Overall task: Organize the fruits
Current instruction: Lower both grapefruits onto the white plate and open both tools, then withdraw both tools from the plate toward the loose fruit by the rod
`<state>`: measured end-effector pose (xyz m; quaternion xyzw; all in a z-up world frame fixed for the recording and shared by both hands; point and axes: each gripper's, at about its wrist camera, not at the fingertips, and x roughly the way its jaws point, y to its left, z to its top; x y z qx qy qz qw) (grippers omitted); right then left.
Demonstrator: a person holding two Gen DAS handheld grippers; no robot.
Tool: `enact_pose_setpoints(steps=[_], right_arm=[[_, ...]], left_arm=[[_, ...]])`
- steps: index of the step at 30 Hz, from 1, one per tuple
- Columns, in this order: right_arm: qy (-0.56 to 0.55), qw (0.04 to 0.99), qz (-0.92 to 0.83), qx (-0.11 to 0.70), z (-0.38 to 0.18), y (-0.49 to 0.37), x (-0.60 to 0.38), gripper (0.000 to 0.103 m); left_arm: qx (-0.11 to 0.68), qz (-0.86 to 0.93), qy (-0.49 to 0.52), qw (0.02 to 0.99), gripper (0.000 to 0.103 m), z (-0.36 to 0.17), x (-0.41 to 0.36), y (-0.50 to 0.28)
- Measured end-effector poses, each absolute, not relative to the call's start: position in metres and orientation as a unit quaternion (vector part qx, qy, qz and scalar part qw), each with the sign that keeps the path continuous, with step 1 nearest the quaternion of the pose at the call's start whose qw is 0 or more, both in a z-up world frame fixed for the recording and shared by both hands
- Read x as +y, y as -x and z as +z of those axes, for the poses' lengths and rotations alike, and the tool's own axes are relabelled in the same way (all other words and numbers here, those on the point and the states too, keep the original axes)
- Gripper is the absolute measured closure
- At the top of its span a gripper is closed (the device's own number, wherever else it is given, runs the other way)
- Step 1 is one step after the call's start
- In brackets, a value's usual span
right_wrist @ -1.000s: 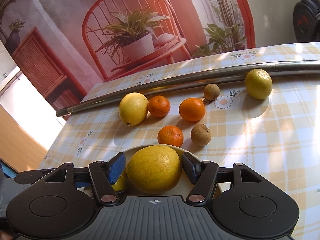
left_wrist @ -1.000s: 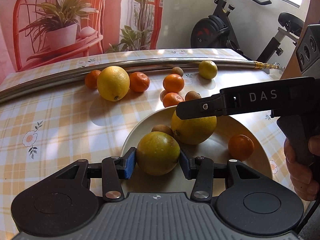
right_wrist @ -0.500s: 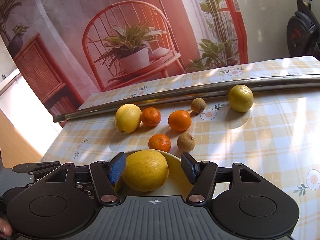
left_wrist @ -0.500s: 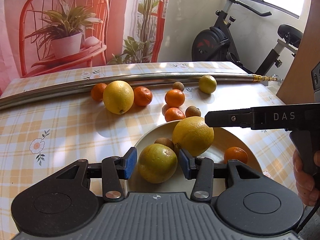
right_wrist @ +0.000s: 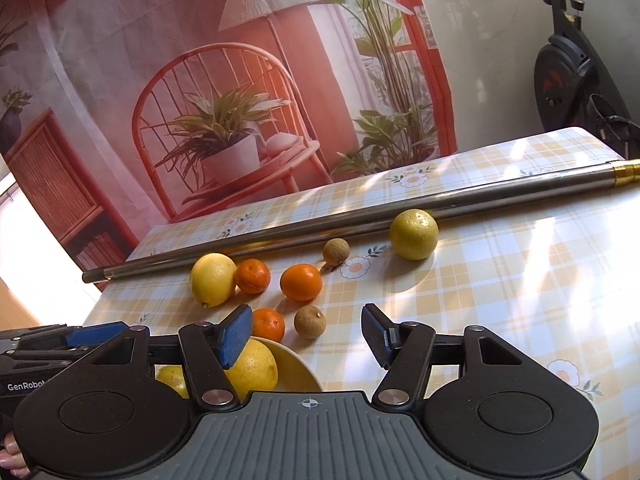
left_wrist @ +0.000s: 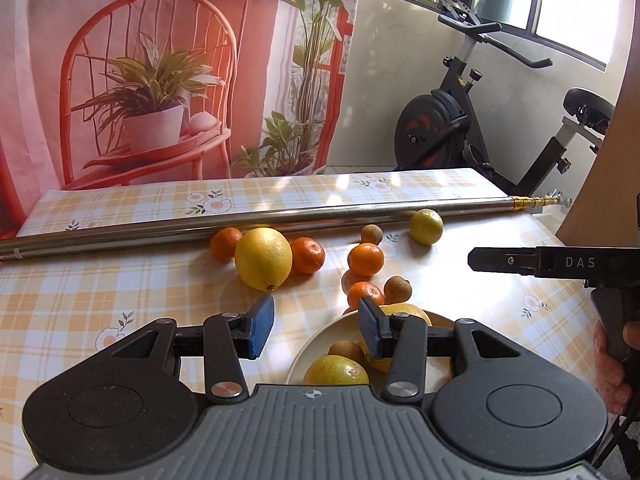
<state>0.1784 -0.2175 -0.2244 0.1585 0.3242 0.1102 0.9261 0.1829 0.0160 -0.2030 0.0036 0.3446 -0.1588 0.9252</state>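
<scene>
Fruits split two ways: some on plate (left_wrist: 308,352), rest loose on surface (left_wrist: 120,280) in front of metal pole (left_wrist: 160,230). On plate, left wrist view: yellow-green citrus (left_wrist: 336,370), small brown fruit (left_wrist: 346,350), big lemon (right_wrist: 252,368) partly hidden behind gripper finger.

Loose: large lemon (left_wrist: 263,258), four mandarins, e.g. one by plate rim (right_wrist: 268,324), two small brown fruits, e.g. (right_wrist: 310,321), yellow-green lime (right_wrist: 414,234) far right, touching or just short of pole, can't tell.

Left gripper (left_wrist: 316,328): released, nothing btwn pads, above plate's near-left edge. Right gripper (right_wrist: 306,334): also released, empty, hovering w/ brown fruit + mandarin framed in its gap, not touching.

Step, my read: btwn placements, both grippers free to fetch next fruit. Roughly a third done.

Next: right gripper is lined up for brown fruit or the mandarin just beside plate. Needs to drop, straddle one only (they sit near each other), close gently, short carry to plate. Left best suited to large lemon; wide, so jaws must open more. Round fruit may roll if nudged.
</scene>
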Motion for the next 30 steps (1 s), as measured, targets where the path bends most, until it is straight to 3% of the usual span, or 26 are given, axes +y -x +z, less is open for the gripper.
enact_pose_setpoints(steps=[12, 25, 30], right_arm=[[-0.095, 0.944, 0.062, 0.309, -0.217, -0.192, -0.234, 0.044], [-0.126, 0.945, 0.051, 0.299, -0.21, -0.193, -0.257, 0.044], [-0.13, 0.945, 0.042, 0.297, -0.21, -0.192, -0.262, 0.037]], left_arm=[[0.343, -0.152, 0.027, 0.927, 0.054, -0.192, 0.018, -0.206], [0.321, -0.162, 0.043, 0.932, 0.054, -0.175, 0.021, -0.203], [0.333, -0.168, 0.042, 0.927, 0.054, -0.18, 0.018, -0.206]])
